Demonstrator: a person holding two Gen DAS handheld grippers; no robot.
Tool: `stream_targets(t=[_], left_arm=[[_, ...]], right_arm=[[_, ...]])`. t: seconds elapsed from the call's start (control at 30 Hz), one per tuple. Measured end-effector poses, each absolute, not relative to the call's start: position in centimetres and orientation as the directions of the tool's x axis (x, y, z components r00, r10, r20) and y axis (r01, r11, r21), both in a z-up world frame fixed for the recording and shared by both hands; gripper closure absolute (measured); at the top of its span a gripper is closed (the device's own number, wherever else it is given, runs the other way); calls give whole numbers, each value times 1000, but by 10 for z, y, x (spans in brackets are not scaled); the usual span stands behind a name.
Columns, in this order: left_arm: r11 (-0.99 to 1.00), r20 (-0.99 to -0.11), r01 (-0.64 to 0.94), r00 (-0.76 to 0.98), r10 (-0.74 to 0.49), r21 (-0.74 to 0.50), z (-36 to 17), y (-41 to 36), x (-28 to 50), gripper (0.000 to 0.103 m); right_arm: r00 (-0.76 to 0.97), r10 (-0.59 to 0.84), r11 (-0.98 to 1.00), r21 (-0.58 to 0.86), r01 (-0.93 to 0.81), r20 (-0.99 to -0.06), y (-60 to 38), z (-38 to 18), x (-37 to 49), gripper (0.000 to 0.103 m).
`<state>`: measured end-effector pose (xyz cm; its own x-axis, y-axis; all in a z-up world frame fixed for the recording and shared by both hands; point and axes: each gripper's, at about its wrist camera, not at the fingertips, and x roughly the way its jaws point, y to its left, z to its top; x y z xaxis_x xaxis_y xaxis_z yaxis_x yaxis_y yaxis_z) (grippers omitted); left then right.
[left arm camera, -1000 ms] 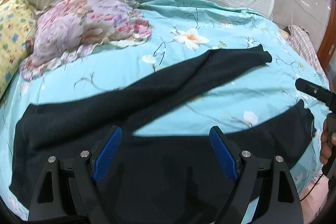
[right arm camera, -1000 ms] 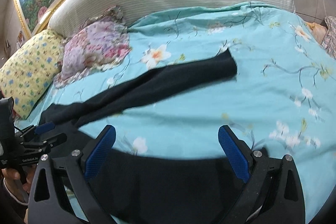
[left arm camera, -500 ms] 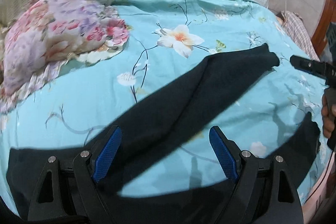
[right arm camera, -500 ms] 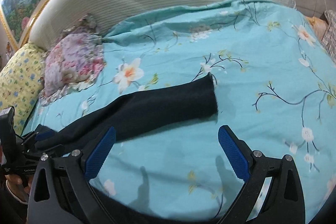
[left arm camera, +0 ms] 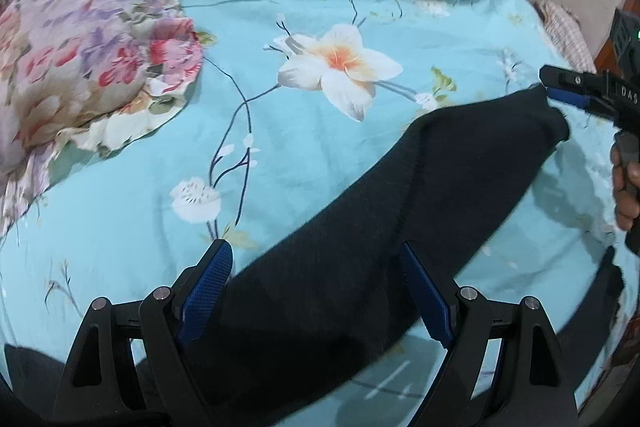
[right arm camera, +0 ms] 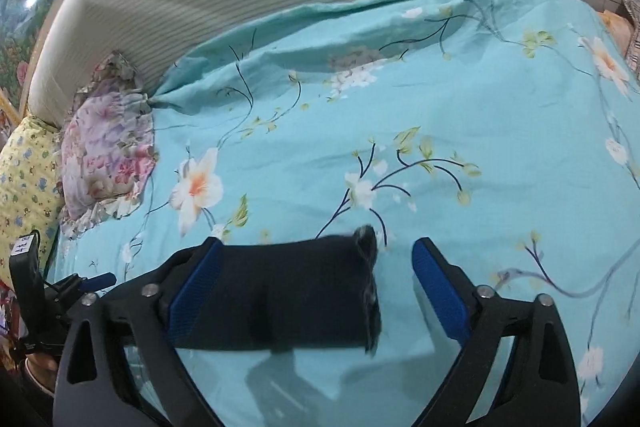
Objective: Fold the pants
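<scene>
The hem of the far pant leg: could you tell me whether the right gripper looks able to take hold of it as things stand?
Probably yes. The right gripper is open, and the hem of the black pants lies flat on the floral bedspread between its blue pads, with nothing over it.

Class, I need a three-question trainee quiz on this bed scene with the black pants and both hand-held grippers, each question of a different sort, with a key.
1. True or false: the right hand-held gripper is open around the pants leg hem.
2. Multiple choice: the bedsheet is A) turquoise floral B) plain white C) red striped.
3. Fill in: beneath the open left hand-held gripper lies the ____.

Key: 1 true; 2 A; 3 pants leg.
</scene>
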<state>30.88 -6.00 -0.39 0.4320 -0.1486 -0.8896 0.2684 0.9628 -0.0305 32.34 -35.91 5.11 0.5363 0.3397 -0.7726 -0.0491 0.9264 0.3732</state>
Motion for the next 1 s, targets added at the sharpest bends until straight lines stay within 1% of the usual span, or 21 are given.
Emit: stream_targets(t=[0.07, 0.1, 0.13, 0.17, 0.2, 0.23, 0.27, 0.3, 0.33, 0.37, 0.47, 0.73, 0.83, 1.0], left_arm=[[958, -900, 286, 418, -128, -4, -12, -66, 315, 17], [955, -904, 297, 410, -122, 6, -17, -69, 318, 17], [952, -906, 304, 408, -114, 18, -21, -71, 320, 17], [951, -906, 309, 409, -113, 21, -22, -72, 322, 19], [949, -905, 315, 409, -119, 18, -23, -72, 323, 22], [947, -903, 322, 409, -134, 5, -22, -71, 323, 35], [945, -902, 326, 408, -142, -2, -21, -70, 323, 53], [944, -902, 329, 406, -149, -8, -19, -69, 323, 62], [943, -901, 333, 405, -154, -12, -16, -67, 321, 77], [942, -899, 336, 409, -156, -10, -13, -66, 319, 87], [938, -880, 345, 437, -189, -31, 1, -60, 308, 93], [915, -823, 398, 496, -277, -68, 44, -59, 239, 93], [910, -809, 403, 501, -308, -96, 52, -55, 207, 93], [912, -790, 392, 518, -328, -121, 50, -58, 166, 93]], right_arm=[[512, 344, 929, 366, -62, -787, -356, 45, 331, 20], [499, 349, 928, 365, -70, -793, -354, 42, 334, 25], [489, 354, 928, 364, -78, -797, -352, 39, 336, 35], [480, 349, 932, 353, -87, -805, -350, 36, 338, 42], [477, 336, 938, 336, -89, -812, -348, 34, 339, 54], [481, 318, 945, 315, -89, -817, -347, 34, 339, 66], [490, 304, 950, 299, -90, -817, -347, 34, 339, 72], [496, 306, 949, 302, -90, -813, -349, 35, 338, 87], [502, 318, 944, 320, -86, -804, -353, 36, 338, 94], [505, 327, 939, 333, -82, -799, -355, 37, 338, 94], [524, 342, 932, 352, -84, -780, -359, 45, 332, 96], [575, 365, 925, 355, -136, -732, -362, 75, 294, 96], [590, 387, 916, 367, -160, -708, -366, 83, 271, 96], [609, 425, 897, 400, -186, -670, -375, 86, 225, 96]])
